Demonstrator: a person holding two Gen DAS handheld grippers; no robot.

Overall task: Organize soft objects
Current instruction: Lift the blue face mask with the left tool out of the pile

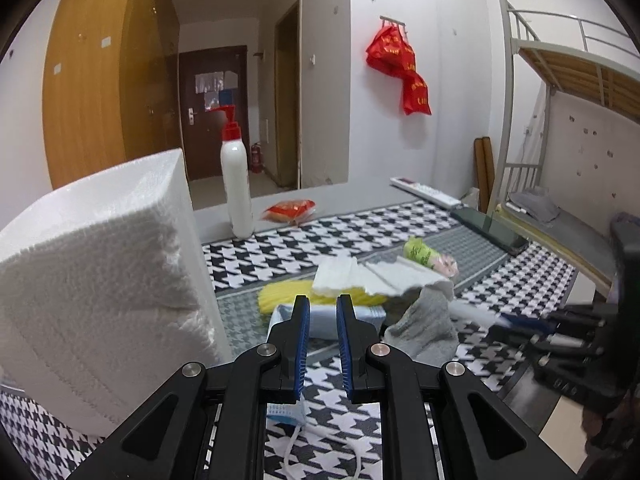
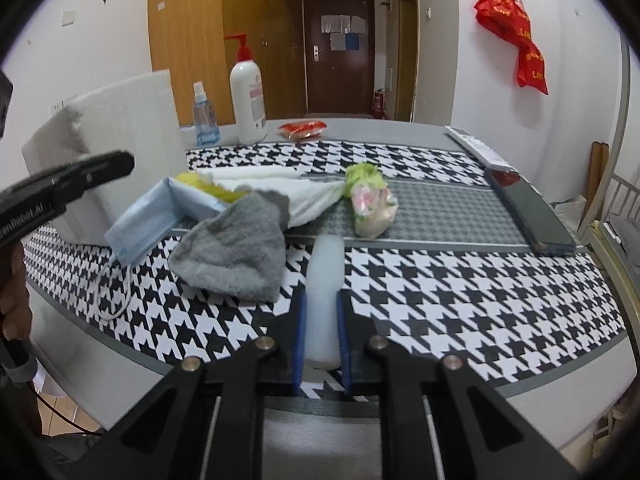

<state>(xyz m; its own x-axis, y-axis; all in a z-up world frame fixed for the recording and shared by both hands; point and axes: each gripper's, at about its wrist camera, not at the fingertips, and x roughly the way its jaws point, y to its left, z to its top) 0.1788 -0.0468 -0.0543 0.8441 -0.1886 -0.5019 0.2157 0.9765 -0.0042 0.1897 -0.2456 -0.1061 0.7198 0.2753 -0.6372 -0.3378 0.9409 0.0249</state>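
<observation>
Clamping a white foam strip near the worktop's front edge, the right hand-held gripper looks ready to tidy it; the left hand-held gripper is closed, empty, above the face mask.

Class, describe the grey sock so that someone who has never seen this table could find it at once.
Find the black-and-white patterned tablecloth. In its pile of soft things, the grey sock lies crumpled nearest the front edge, beside a blue face mask. It alone is fuzzy and grey.

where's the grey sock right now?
In the right wrist view the grey sock lies crumpled on the houndstooth cloth, left of centre, overlapping the blue face mask on its left and the white tissues behind.
</observation>
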